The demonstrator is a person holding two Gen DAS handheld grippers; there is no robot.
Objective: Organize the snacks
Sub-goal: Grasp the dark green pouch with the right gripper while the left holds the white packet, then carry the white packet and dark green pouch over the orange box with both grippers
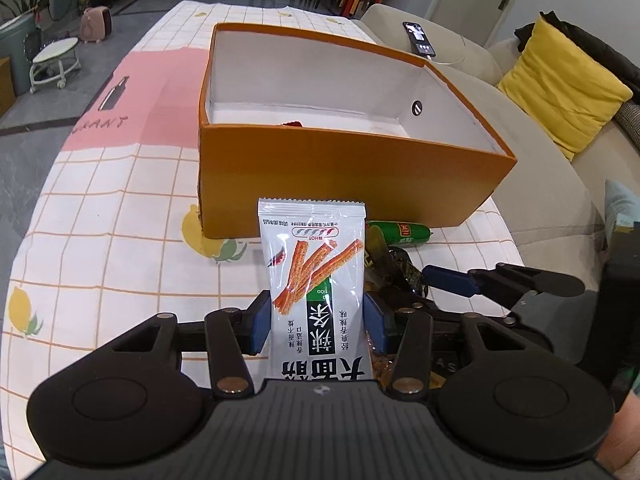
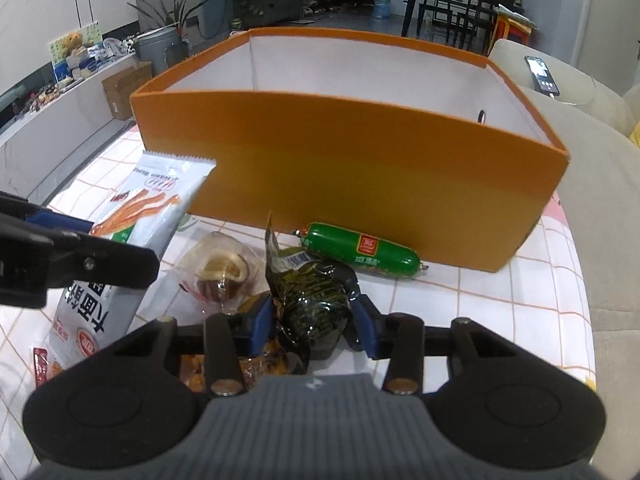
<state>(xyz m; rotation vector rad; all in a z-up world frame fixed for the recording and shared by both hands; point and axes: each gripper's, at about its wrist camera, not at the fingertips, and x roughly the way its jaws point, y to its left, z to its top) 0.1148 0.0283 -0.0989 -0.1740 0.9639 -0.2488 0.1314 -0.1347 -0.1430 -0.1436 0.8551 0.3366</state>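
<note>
My left gripper is shut on a white spicy-strip snack bag and holds it above the table in front of the orange box. The bag also shows in the right wrist view. My right gripper is shut on a dark green crinkled snack packet low over the table. The orange box is open on top with white inner walls; a small red item lies inside. A green sausage lies on the table against the box front.
A clear packet with a brown and cream snack and an orange snack packet lie under the right gripper. The table has a checked cloth. A beige sofa with a yellow cushion and a phone stands on the right.
</note>
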